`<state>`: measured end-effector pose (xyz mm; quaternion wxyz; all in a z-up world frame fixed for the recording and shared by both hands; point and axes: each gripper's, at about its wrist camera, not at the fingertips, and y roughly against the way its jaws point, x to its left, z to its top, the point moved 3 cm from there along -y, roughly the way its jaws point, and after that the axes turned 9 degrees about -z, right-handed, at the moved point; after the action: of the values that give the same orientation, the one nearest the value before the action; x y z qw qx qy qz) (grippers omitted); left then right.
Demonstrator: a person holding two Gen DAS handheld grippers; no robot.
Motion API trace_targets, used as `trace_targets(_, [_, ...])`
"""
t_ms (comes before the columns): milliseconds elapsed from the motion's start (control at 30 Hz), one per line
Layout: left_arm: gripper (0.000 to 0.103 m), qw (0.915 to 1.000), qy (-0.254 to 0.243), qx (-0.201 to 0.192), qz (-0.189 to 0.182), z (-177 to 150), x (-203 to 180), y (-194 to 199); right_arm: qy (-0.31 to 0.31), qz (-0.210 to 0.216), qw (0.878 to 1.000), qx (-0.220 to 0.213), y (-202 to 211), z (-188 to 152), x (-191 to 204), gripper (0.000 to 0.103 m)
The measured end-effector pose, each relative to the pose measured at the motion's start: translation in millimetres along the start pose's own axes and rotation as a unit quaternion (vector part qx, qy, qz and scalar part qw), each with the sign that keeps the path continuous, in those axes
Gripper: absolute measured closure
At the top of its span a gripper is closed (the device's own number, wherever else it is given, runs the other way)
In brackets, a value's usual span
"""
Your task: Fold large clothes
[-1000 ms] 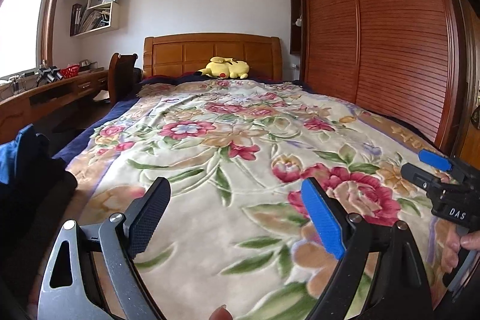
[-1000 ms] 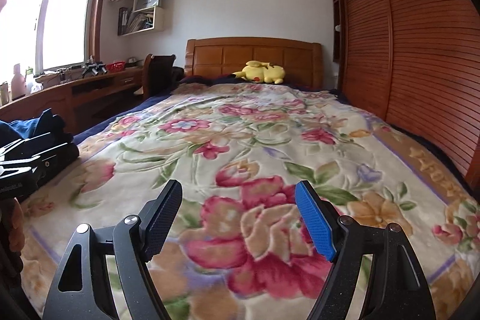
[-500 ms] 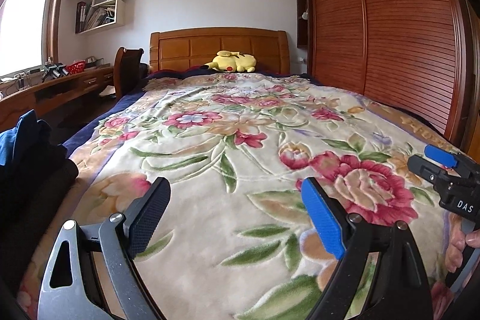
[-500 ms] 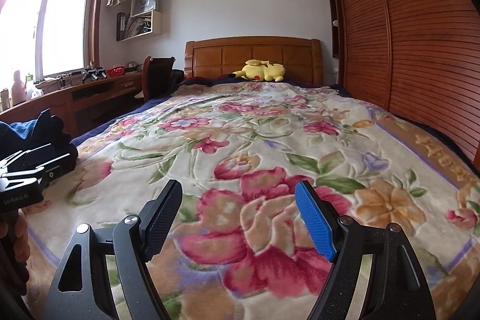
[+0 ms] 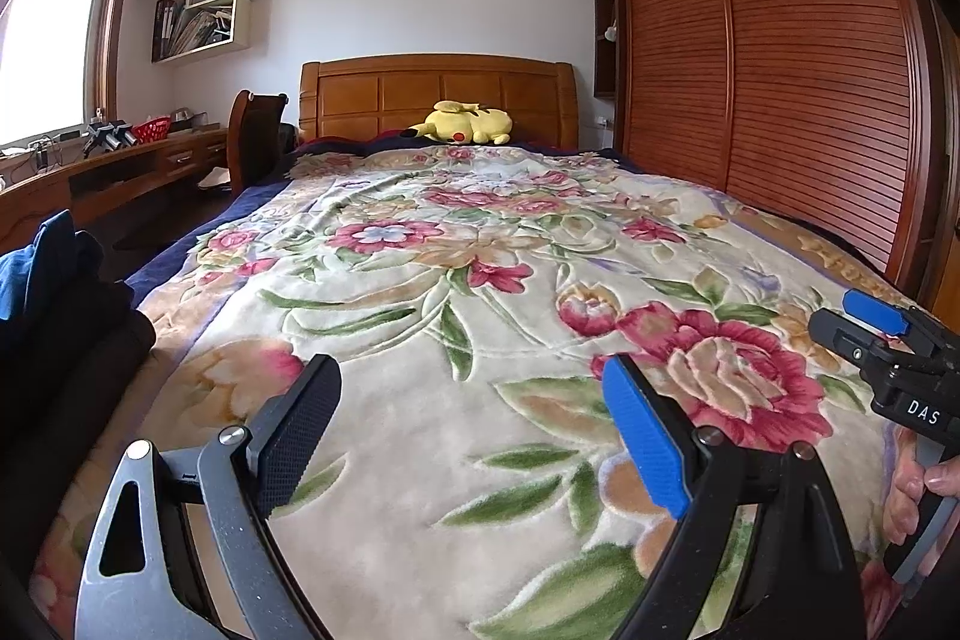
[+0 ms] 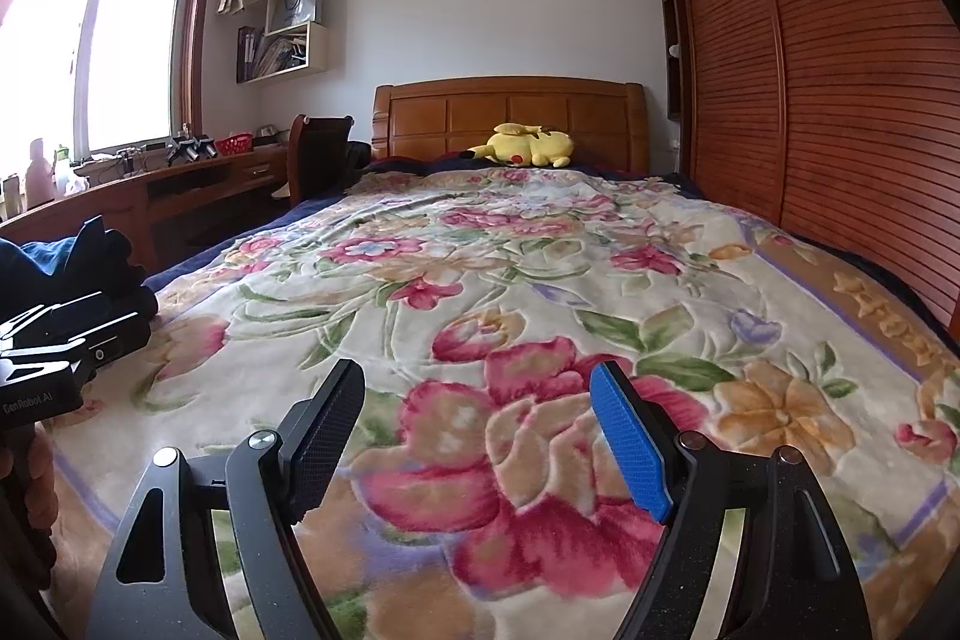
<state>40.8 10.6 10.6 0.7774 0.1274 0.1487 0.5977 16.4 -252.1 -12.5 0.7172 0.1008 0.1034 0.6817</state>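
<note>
Nearest, the left tongs (image 5: 471, 430) hang spread wide over the flowered blanket (image 5: 480, 280) with nothing between the pads. The right tongs (image 6: 477, 436) are likewise spread and empty, just above the big red bloom. Each shows at the edge of the other's view, side by side and low over the foot of the bed (image 6: 510, 100).

Left of them, at the bed's near left edge, lies a heap of dark clothes (image 5: 54, 292), blue cloth on top, black beneath; this looks like the stuff to be folded. No garment is spread on the blanket, so I judge the work at its start: fetching.

Next, one or both tongs must swing left to the heap, pinch the top piece, and draw it onto the blanket's open middle.

Farther off are a yellow plush (image 5: 465, 124), the headboard (image 5: 438, 97) and the wardrobe (image 5: 810, 70).
</note>
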Motion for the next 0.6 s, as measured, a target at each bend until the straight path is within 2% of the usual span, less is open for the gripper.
trace_targets(600, [0.013, 1.0, 0.0, -0.007, 0.007, -1.3, 2.2, 1.3, 0.002, -0.001, 1.0, -0.002, -0.1, 1.1, 0.3, 0.024])
